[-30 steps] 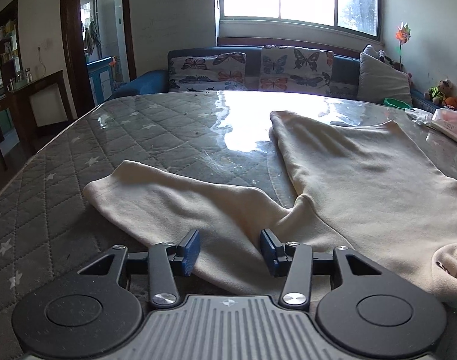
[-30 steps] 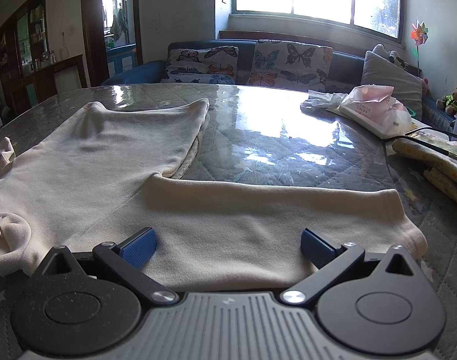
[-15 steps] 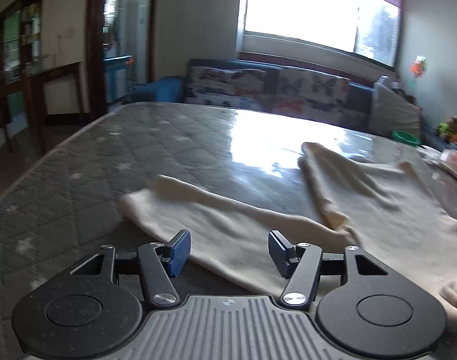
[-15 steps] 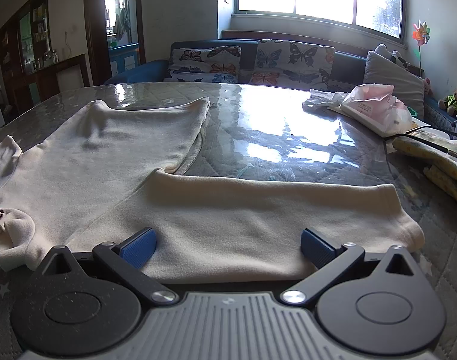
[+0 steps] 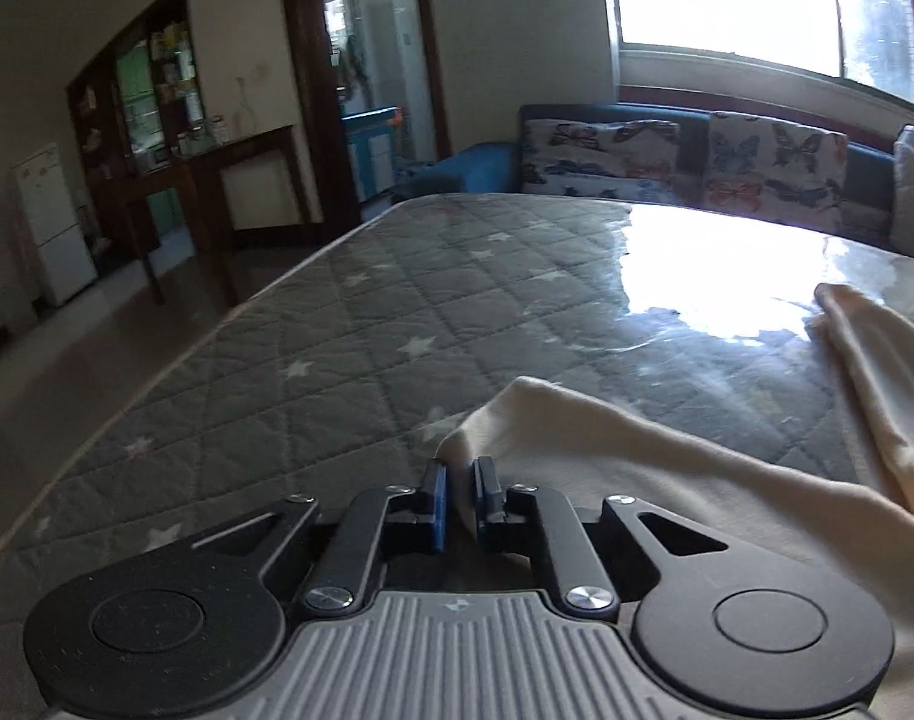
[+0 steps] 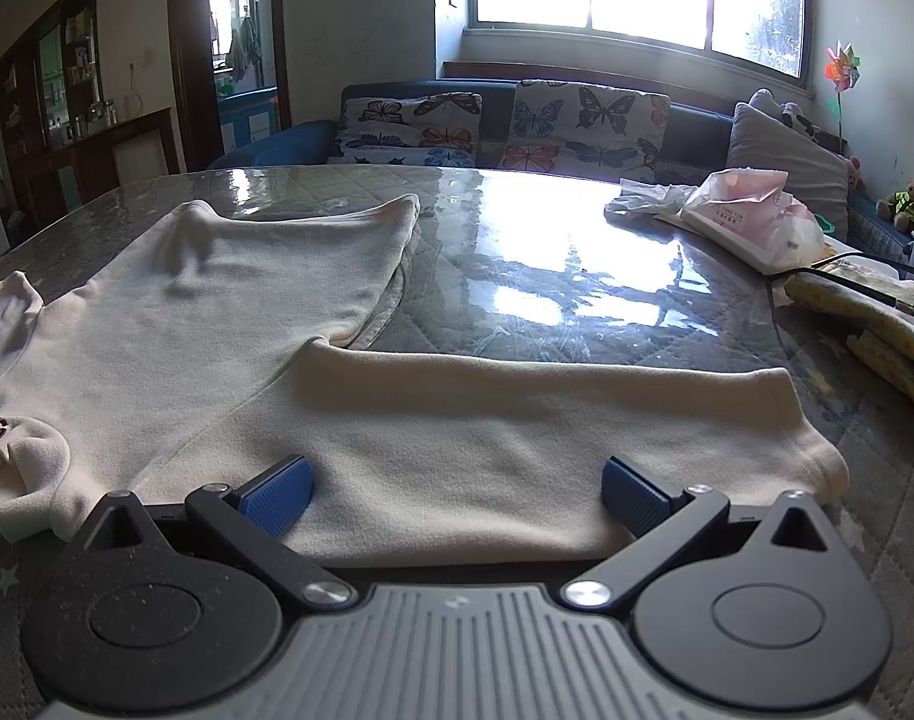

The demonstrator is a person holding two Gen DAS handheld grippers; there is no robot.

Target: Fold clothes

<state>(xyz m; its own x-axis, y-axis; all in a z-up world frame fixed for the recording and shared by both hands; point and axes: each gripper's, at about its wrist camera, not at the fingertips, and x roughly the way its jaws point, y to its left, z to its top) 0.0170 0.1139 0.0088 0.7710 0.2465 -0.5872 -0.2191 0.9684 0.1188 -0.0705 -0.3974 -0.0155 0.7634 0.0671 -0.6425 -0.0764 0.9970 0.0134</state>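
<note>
Cream sweatshirt (image 6: 228, 324) spread flat on quilted grey mattress (image 5: 360, 324), body toward 10 o'clock in right wrist view, one sleeve (image 6: 517, 420) stretched across toward 3 o'clock. Left gripper (image 5: 460, 495) pinched closed on cuff of other sleeve (image 5: 607, 438), cloth caught between blue pads. Right gripper (image 6: 453, 489) spread wide, low over near sleeve, gripping nothing. Pink plastic bag (image 6: 751, 216) lying at 2 o'clock, contents hidden.

Low wrist views, shared cream garment (image 5: 667, 462)
</note>
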